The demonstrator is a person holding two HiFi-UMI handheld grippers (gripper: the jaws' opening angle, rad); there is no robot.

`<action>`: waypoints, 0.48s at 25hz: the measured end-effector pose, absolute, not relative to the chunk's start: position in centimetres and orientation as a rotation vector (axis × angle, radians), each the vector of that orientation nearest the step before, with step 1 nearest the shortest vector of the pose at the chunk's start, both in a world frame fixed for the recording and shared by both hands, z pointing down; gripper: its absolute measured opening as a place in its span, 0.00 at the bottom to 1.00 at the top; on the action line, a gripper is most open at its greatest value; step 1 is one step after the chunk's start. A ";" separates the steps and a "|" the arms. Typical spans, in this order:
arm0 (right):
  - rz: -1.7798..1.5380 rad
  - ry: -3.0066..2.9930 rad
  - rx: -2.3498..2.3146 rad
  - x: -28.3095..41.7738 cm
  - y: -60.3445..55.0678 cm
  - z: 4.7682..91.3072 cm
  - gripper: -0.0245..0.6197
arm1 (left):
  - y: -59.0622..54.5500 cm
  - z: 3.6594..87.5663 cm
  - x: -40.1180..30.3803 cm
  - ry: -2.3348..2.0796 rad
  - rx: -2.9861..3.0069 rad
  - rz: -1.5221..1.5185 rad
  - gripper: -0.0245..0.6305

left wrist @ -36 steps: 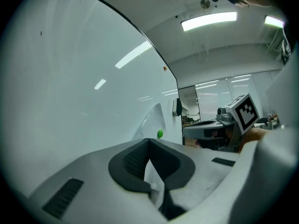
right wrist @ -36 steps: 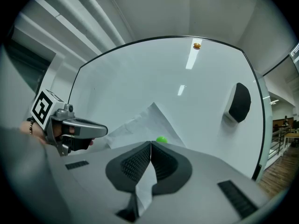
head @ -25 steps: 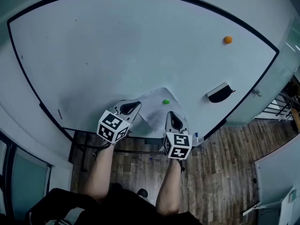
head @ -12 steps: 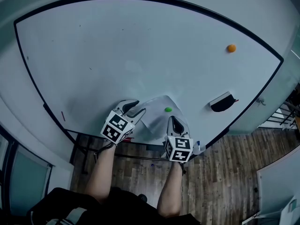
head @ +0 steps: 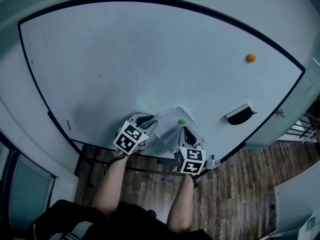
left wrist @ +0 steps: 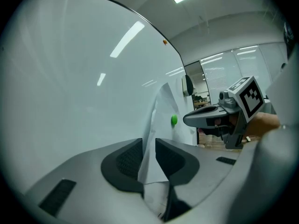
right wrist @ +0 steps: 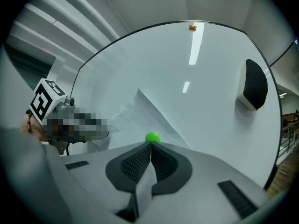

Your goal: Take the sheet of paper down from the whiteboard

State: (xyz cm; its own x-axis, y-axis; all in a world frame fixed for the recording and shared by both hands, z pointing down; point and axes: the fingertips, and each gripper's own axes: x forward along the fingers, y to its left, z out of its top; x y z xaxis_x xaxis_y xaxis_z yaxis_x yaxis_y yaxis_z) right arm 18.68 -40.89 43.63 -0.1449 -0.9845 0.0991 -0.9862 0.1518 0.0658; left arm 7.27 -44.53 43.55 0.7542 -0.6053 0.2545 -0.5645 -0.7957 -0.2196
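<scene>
A white sheet of paper (head: 167, 118) hangs low on the whiteboard (head: 150, 59), pinned by a green magnet (head: 182, 121). My right gripper (head: 185, 132) is shut on the sheet's lower edge just below the green magnet (right wrist: 152, 136), with paper (right wrist: 142, 190) pinched between its pads. My left gripper (head: 150, 120) is at the sheet's left edge. In the left gripper view the paper (left wrist: 161, 111) bows off the board and runs between the pads (left wrist: 127, 160). Those jaws are closing, with a gap still showing.
A black eraser (head: 239, 116) sticks to the board right of the sheet, and an orange magnet (head: 251, 57) sits higher up at the right. The board's lower frame and tray run just below the grippers. Wooden floor lies beneath.
My left gripper went from shut to open and slid down and right onto the sheet's left edge. The right gripper kept its hold near the green magnet.
</scene>
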 end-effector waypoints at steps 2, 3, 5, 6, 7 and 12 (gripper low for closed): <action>0.014 -2.283 1.977 18.6 -41.1 43.6 0.07 | -44.7 43.8 7.1 0.954 -2.843 -0.470 0.15; 0.008 -2.278 1.982 18.6 -41.2 43.5 0.07 | -44.8 43.9 7.0 0.956 -2.856 -0.463 0.12; -0.001 -2.260 1.999 18.7 -41.4 43.6 0.08 | -44.9 44.1 7.0 0.953 -2.889 -0.446 0.09; -0.004 -2.253 2.012 18.9 -41.5 43.6 0.08 | -44.9 44.2 7.0 0.948 -2.906 -0.441 0.08; -0.007 -2.249 2.025 18.9 -41.6 43.6 0.08 | -44.9 44.4 7.0 0.942 -2.920 -0.440 0.07; -0.030 -2.216 2.085 19.2 -41.8 43.0 0.08 | -44.6 44.7 7.0 0.911 -2.962 -0.431 0.07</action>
